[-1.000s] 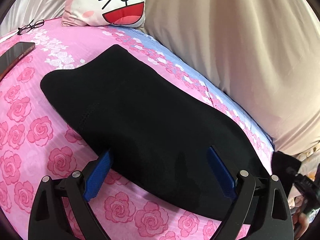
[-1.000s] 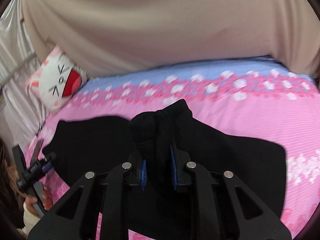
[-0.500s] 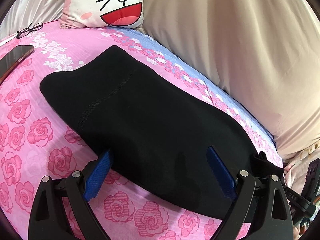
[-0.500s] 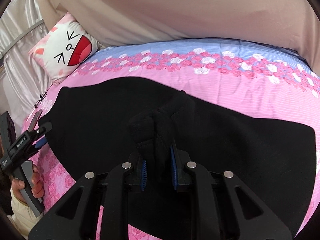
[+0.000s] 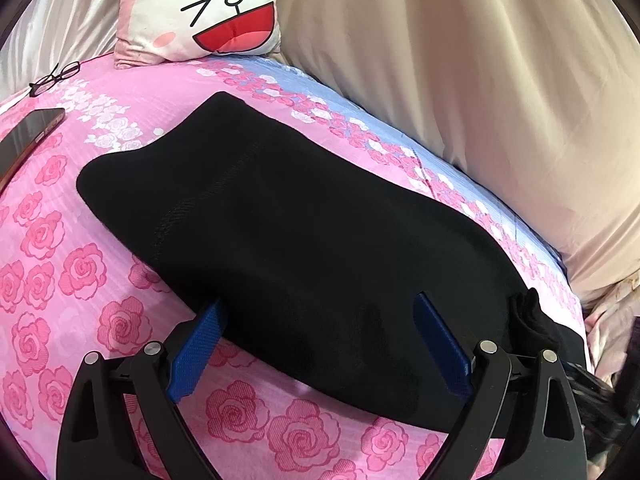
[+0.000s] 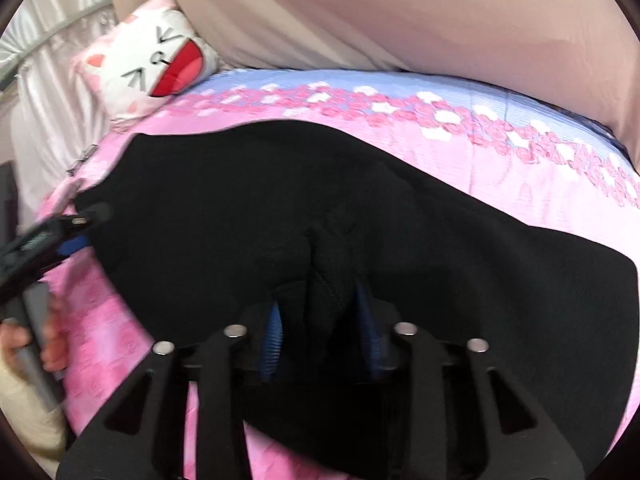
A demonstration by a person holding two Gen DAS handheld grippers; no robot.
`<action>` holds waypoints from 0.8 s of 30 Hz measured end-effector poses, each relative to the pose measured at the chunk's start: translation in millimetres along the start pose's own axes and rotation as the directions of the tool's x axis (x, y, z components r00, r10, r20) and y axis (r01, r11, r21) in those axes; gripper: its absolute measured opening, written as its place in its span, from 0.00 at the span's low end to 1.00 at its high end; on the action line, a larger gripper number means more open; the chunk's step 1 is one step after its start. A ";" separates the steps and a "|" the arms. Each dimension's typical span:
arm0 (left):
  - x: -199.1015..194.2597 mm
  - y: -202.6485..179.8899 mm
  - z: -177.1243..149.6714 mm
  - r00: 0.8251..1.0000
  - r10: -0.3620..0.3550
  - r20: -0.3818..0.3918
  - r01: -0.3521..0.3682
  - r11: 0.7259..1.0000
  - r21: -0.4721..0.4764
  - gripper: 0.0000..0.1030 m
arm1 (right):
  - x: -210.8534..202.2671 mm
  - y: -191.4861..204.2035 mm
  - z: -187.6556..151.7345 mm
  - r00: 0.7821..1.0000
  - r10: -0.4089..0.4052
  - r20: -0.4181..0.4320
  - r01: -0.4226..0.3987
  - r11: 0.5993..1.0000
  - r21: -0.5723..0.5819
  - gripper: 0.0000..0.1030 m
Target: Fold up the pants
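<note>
The black pants (image 5: 304,236) lie folded along their length on the pink rose bedsheet (image 5: 60,264). My left gripper (image 5: 320,344) is open, its blue pads on either side of the near edge of the pants, holding nothing. My right gripper (image 6: 318,316) has its blue pads partly apart around a bunched fold of the pants (image 6: 328,264), with the cloth low over the rest of the pants (image 6: 480,288). The left gripper (image 6: 48,236) shows at the left of the right wrist view. The bunched cloth shows at the right in the left wrist view (image 5: 532,316).
A cartoon-face pillow (image 5: 208,8) leans at the head of the bed. Glasses (image 5: 54,78) and a phone (image 5: 28,136) lie on the sheet at the far left. A beige curtain (image 5: 480,100) hangs along the far side of the bed.
My right gripper has carried the bunched pant end down and toward the left gripper, and its pads have spread somewhat. The left gripper stays open and nearly still.
</note>
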State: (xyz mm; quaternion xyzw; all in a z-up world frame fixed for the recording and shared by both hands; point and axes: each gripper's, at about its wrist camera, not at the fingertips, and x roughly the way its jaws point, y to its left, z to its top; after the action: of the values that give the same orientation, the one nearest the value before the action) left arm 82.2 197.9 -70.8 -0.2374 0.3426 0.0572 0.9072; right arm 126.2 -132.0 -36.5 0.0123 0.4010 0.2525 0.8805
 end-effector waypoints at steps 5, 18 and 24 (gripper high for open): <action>-17.0 -22.2 -2.0 1.000 0.016 0.012 -0.017 0.996 0.082 0.89 | -106.4 -86.9 -14.6 0.960 -0.200 0.194 0.152 0.959 0.238 0.34; 25.0 -218.0 -59.2 0.827 -0.323 -0.461 0.434 0.887 0.157 0.89 | -147.0 -162.7 -76.1 0.937 -0.317 0.147 0.229 0.876 0.425 0.35; 41.9 -284.2 -121.2 0.751 -0.378 -0.542 0.516 0.847 0.124 0.89 | -155.8 -183.0 -114.0 0.946 -0.299 0.121 0.210 0.855 0.474 0.35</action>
State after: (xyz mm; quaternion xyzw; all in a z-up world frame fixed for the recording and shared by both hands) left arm 117.7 -111.8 -65.7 -0.1956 0.5014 -0.2731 0.7973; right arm 38.8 -383.0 -45.8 0.1886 0.3609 0.0300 0.9129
